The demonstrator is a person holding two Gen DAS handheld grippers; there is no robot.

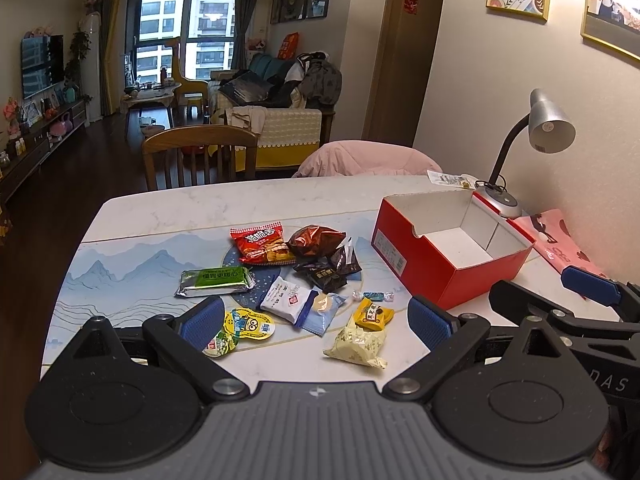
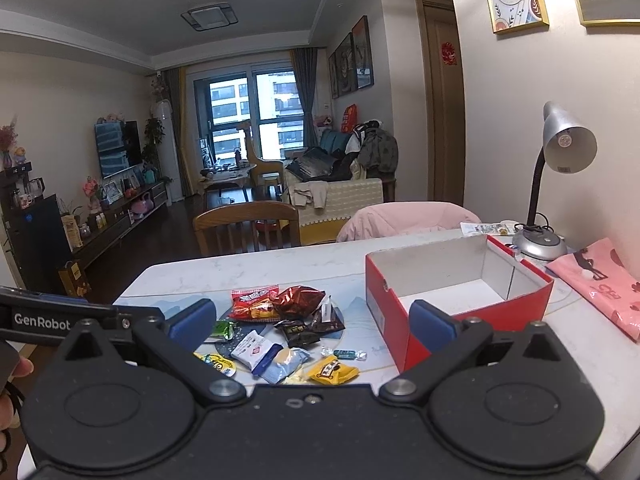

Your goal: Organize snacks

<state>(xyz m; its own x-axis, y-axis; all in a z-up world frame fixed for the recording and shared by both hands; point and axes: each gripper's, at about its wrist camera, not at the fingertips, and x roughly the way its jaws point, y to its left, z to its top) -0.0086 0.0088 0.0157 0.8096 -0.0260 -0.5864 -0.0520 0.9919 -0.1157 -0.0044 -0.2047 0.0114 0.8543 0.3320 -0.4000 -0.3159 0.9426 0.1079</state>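
Left wrist view takes in the whole scatter of snacks on the table [image 1: 160, 208]: a green foil bar [image 1: 214, 282], a red chip bag [image 1: 262, 242], a brown foil bag [image 1: 316, 240], dark sachets [image 1: 330, 274], a white and blue packet [image 1: 290, 298], a yellow cartoon jelly cup [image 1: 248, 324], a small yellow packet [image 1: 374, 314], a pale cream packet [image 1: 358, 346] and a small wrapped candy [image 1: 374, 296]. The right wrist view sits higher, so its own body hides most of the cream packet and the green bar shows only as a sliver; it adds the ceiling light [image 2: 210, 16] and a fingertip at the left edge.

The table is white marble-look with a blue mountain-print mat [image 1: 120, 276]. At its right stands an open red box [image 1: 448, 276], white inside and holding nothing, with a silver desk lamp [image 1: 550, 122] and a pink bag [image 1: 560, 240] beyond it by the wall. Behind are a wooden chair [image 1: 200, 148], a sofa heaped with clothes and a window.

The left tool [image 1: 316, 320] is spread wide, holding nothing, with the snacks between and just ahead of its fingers. The right tool [image 2: 312, 324] is likewise spread and holds nothing; the pile lies ahead between its fingers, the box just behind its right finger
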